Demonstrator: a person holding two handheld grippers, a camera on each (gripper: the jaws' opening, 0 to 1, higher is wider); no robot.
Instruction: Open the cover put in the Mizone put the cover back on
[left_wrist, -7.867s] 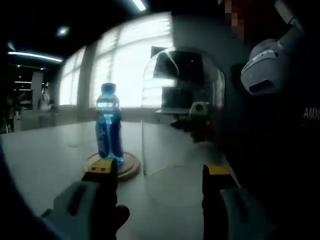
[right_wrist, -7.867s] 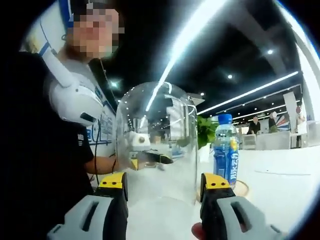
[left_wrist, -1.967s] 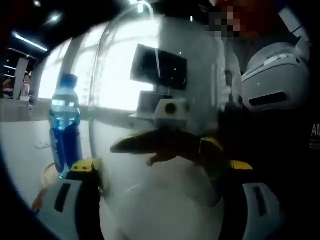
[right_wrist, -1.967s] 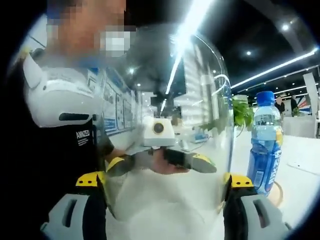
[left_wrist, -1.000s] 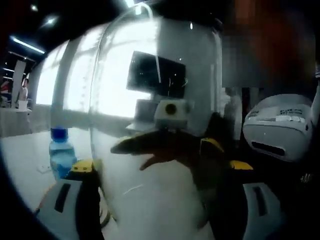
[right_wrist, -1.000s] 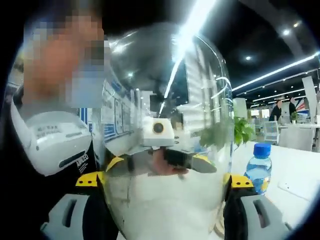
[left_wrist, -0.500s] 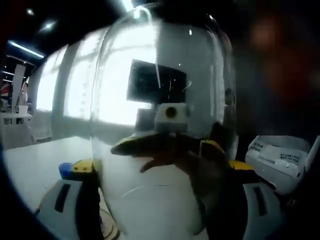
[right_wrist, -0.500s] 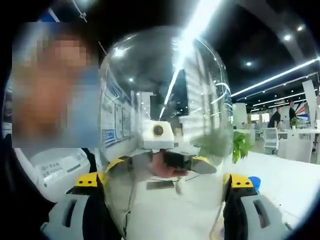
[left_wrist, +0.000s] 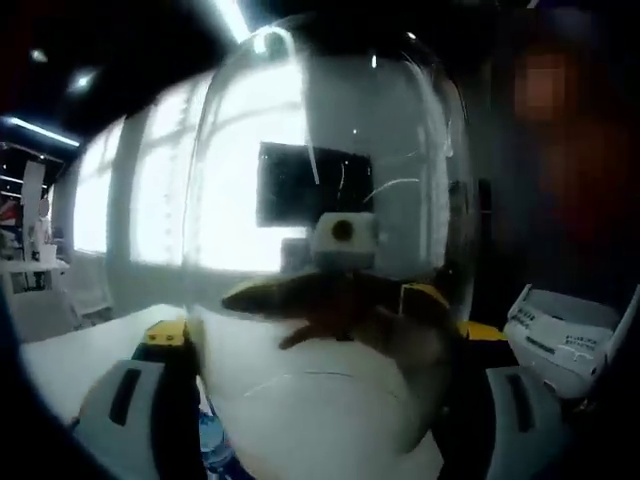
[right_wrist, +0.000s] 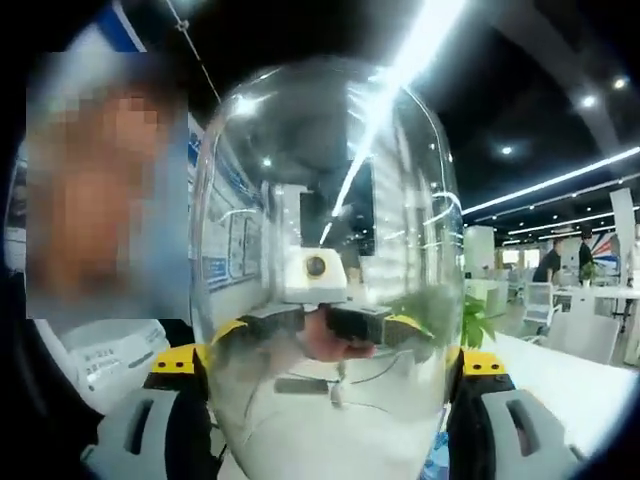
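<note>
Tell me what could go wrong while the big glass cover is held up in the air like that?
The glass cover is pinched from two sides by the left gripper and the right gripper, and glass is smooth, so it might slip and drop. The blue bottle sits right under its edge, so lowering the cover a bit off-centre could knock the bottle over. Shiny reflections on the glass also make it hard to see where the bottle is.
</note>
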